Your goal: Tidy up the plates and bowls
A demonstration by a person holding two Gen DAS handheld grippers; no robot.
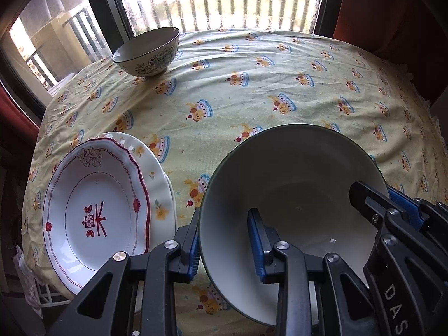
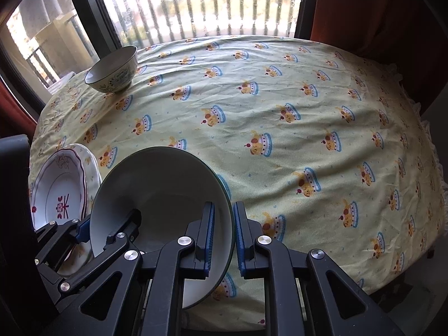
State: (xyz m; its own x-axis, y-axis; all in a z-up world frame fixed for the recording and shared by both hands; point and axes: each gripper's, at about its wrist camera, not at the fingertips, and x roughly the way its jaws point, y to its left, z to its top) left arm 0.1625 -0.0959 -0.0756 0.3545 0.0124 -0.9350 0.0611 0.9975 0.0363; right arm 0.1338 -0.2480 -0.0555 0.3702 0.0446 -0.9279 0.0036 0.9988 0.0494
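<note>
Yellow-green tablecloth (image 2: 294, 128) printed with cartoon cakes covers the table, wrinkled, running back to a window (image 1: 224, 2) with vertical bars; red-brown curtain (image 2: 378, 14) at right, dark window frame at left. Nearest, the large white bowl (image 1: 291, 184) with a dark rim sits tilted at the table's near edge, both grippers on it. Left gripper (image 1: 226, 240) straddles the bowl's left wall, one blue pad outside against the rim, the other inside and apart from the wall: spread, not pinching. Right gripper (image 2: 224, 238) has the bowl's right rim between its pads, nearly pressed together on it. Just left of the bowl, 2 stacked plates (image 1: 98, 204), the top one red-trimmed with a floral mark. Far back left, 1 small patterned bowl (image 1: 148, 50) stands upright near the window. Count: 2 bowls, 2 plates, 2 grippers.
</note>
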